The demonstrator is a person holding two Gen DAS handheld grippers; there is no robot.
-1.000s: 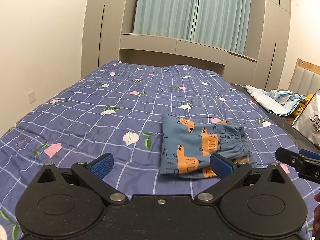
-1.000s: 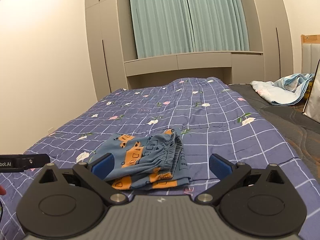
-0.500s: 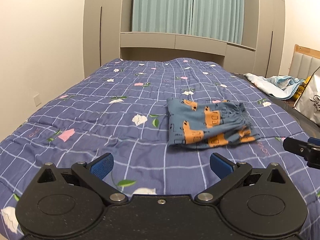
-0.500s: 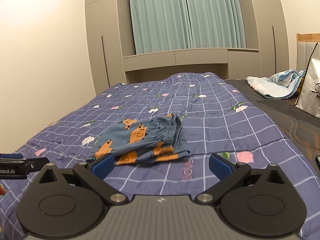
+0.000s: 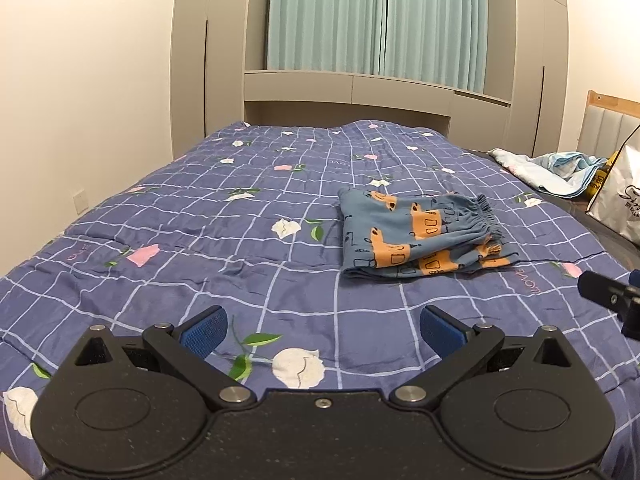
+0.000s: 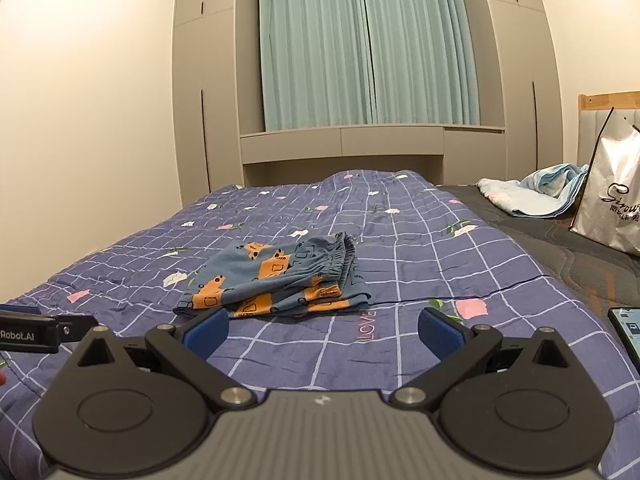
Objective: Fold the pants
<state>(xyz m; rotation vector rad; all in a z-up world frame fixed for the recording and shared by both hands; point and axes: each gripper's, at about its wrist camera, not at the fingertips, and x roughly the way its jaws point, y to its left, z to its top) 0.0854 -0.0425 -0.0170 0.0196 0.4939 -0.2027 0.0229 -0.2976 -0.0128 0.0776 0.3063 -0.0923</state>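
A: Pants (image 5: 420, 236), child-size, blue with orange vehicle prints, lie on the quilt (image 5: 192, 240) as a compact layered packet, the elastic waistband bunched along the right edge. We judge the folding all but done: the layers are stacked and nothing trails loose.

B: That would explain our grip. The left claw (image 5: 322, 326) is spread wide and holds nothing, low over the quilt on the near side of the packet. The right claw (image 6: 322, 328) is spread and empty too, its left finger (image 6: 208, 330) just in front of the packet's near corner in that view.

A: We'd say both sit clear so the stack isn't dragged apart.

B: Around it? A crumpled light-blue blanket (image 6: 536, 192) and a white shopping bag (image 6: 612, 200) rest on the dark mattress (image 6: 580, 248) to the right, well apart from the pants. A phone (image 6: 628, 332) lies near our right claw.

A: Nothing stands between us and the packet. Only quilt wrinkles, should we smooth it further.
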